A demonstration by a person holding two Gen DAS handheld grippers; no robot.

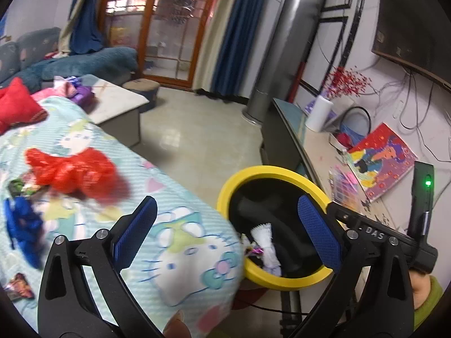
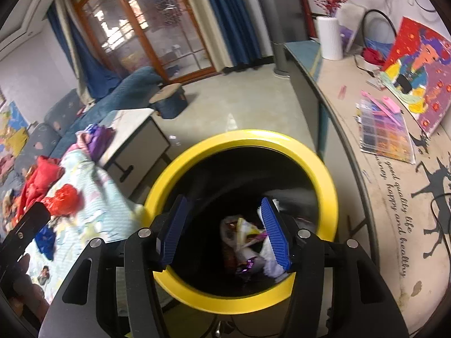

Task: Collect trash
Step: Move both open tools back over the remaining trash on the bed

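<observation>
The right gripper (image 2: 225, 231) hangs directly over the yellow-rimmed bin (image 2: 324, 169), which fills the lower centre of the right wrist view, and its blue pads stand well apart with nothing between them. Down inside the black liner sits a heap of trash (image 2: 242, 239): a white crumpled tissue, a pale wrapper and a shiny purple scrap. Over in the left wrist view, the left gripper (image 1: 225, 236) is spread wide too, jaws empty, straddling the edge where the cartoon-cat blanket (image 1: 174, 242) meets the bin at lower right. More litter waits on that blanket: a red plastic bag (image 1: 73, 171) at centre left, a blue crumpled wrapper (image 1: 22, 225) just below it, and a small dark printed packet (image 1: 18, 286) near the lower left edge. A red cushion (image 1: 17, 107) lies at the far left. On the right, a beige counter (image 2: 352, 129) carries a white vase (image 2: 329, 38) and a colourful painting (image 2: 422, 67).
</observation>
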